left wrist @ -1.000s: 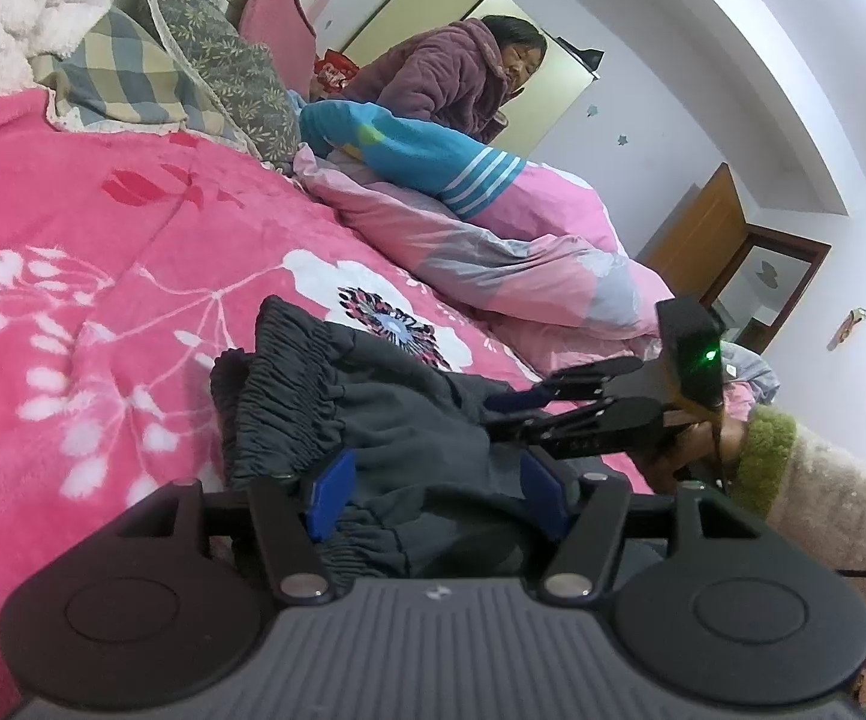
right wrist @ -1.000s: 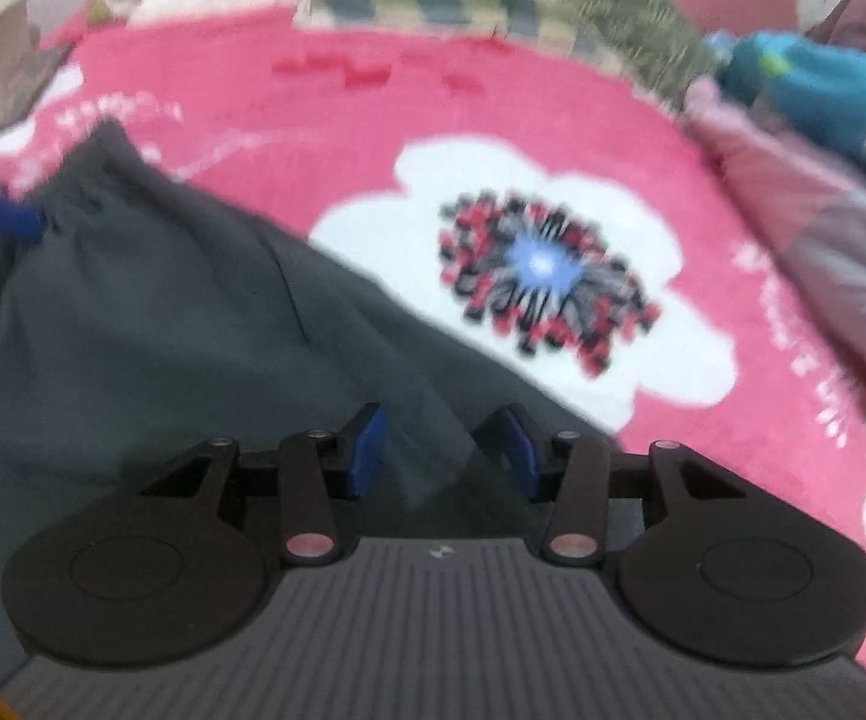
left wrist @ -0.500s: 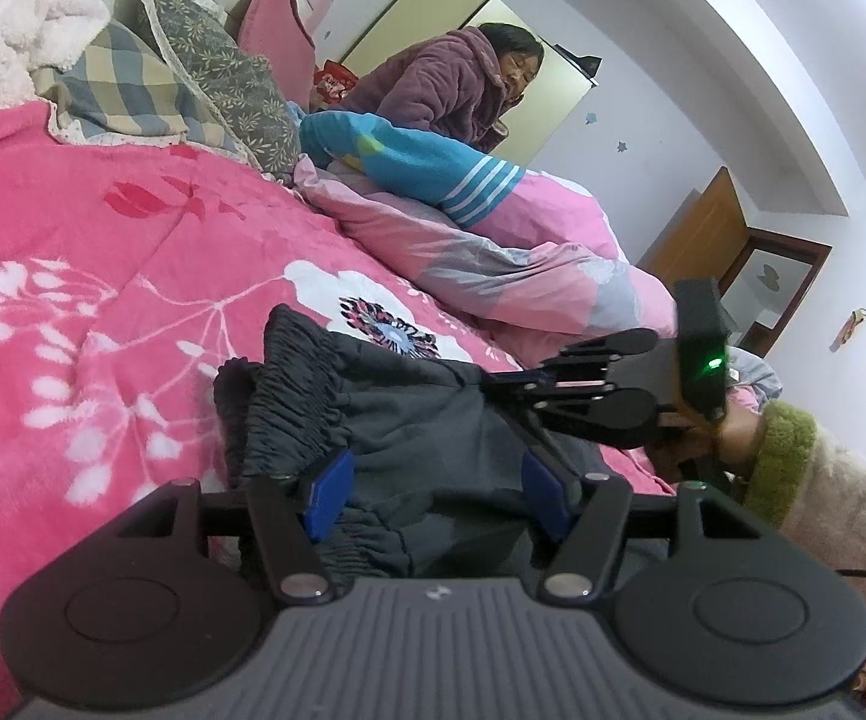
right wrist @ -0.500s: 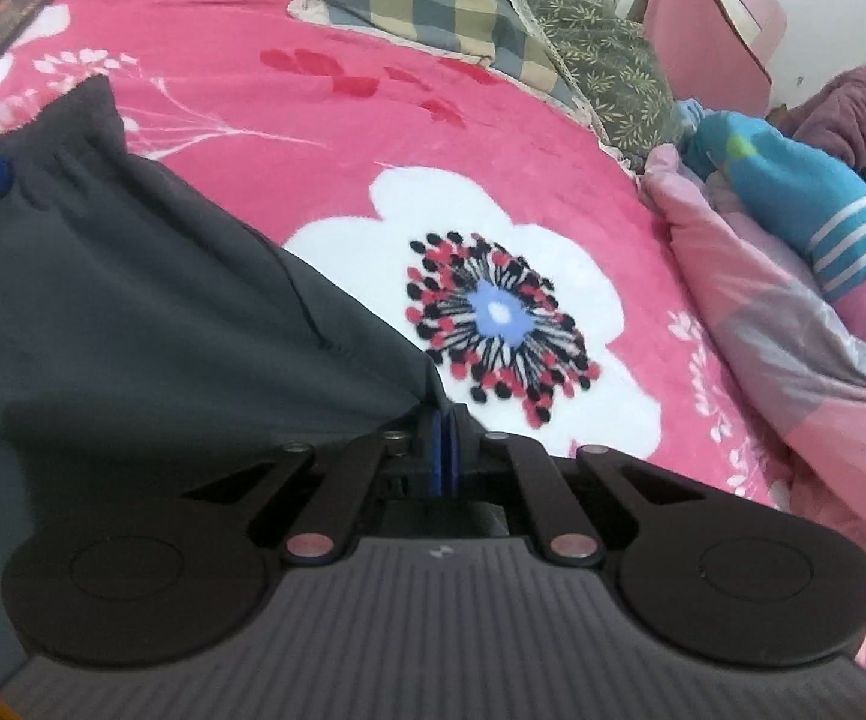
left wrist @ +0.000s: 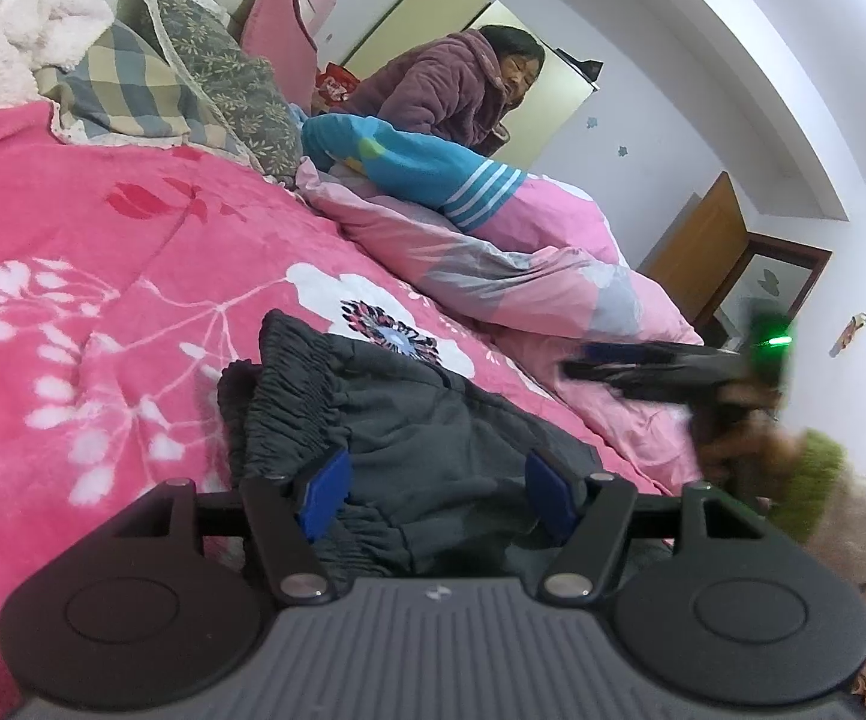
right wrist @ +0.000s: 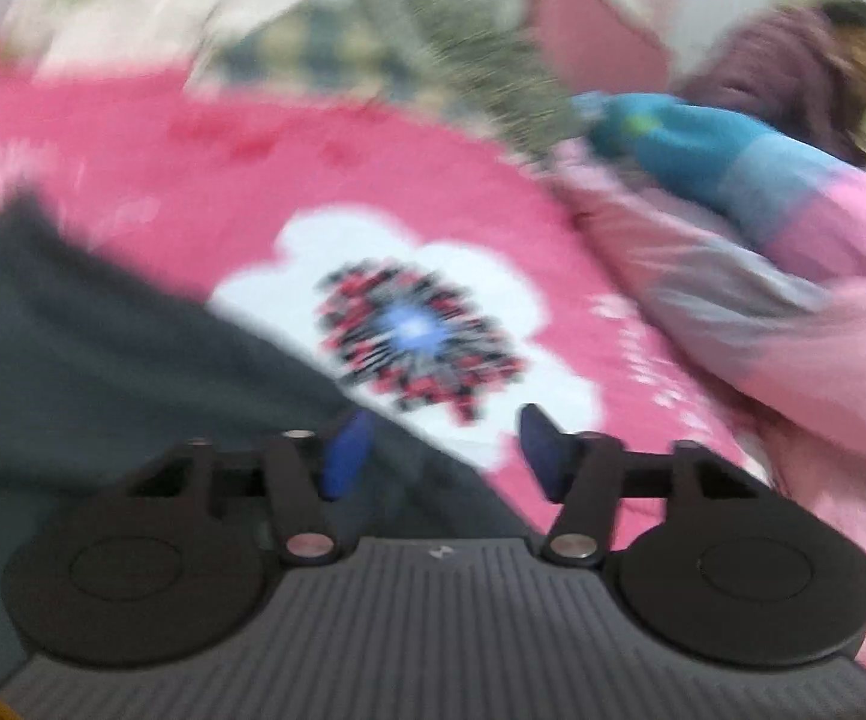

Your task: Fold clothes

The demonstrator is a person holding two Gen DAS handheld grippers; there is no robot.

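So the right gripper (right wrist: 442, 450) just let go. Half a second back its blue pads were pinched tight on the edge of the dark grey trousers (left wrist: 397, 438); now its jaws are opening with nothing caught between them, and it's lifted clear of the cloth, all blurred. The trousers lie bunched on the pink flowered blanket (left wrist: 103, 252), elastic waistband doubled over, right beside the big white flower. The left gripper (left wrist: 433, 489) hasn't budged, pads spread wide over the waistband, not pinching anything. Looks to me like one fold just got laid down and the next grab is coming.
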